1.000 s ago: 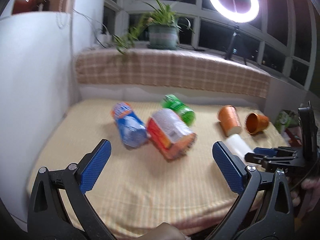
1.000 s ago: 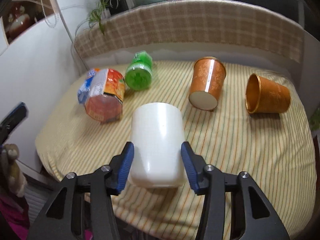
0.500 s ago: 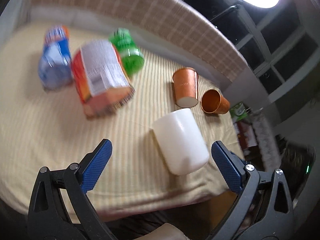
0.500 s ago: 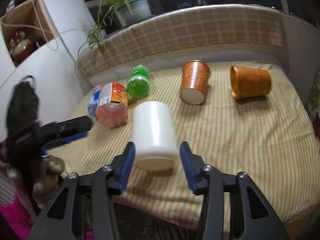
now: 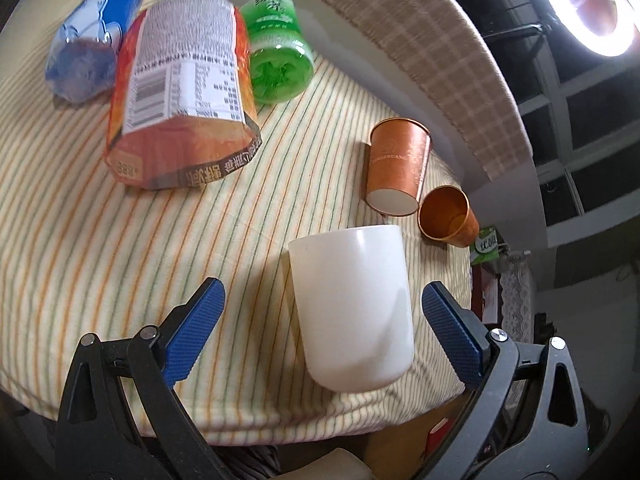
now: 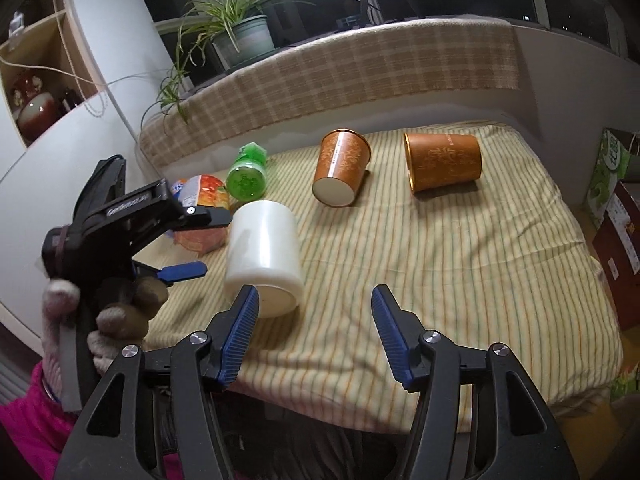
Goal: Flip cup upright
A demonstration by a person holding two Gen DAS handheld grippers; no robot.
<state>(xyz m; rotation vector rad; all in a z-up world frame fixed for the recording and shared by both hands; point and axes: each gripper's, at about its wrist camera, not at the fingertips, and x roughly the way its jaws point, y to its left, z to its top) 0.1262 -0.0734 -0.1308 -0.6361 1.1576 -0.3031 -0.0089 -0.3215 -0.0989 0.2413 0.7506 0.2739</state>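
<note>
A white cup lies on its side on the striped tablecloth near the front edge; it also shows in the right wrist view. My left gripper is open, its blue fingers either side of the cup without touching. It shows from outside in the right wrist view. My right gripper is open and empty, just right of the cup's near end. Two orange cups lie on their sides further back: one with its white base toward me, one with its mouth showing.
An orange snack tub, a blue bottle and a green bottle lie at the back left. The table's front edge is close. A checked ledge with a potted plant is behind; boxes stand right.
My right gripper has opened, let go of the white cup and pulled back to its right. My left gripper has swung in from the left and now straddles the cup.
</note>
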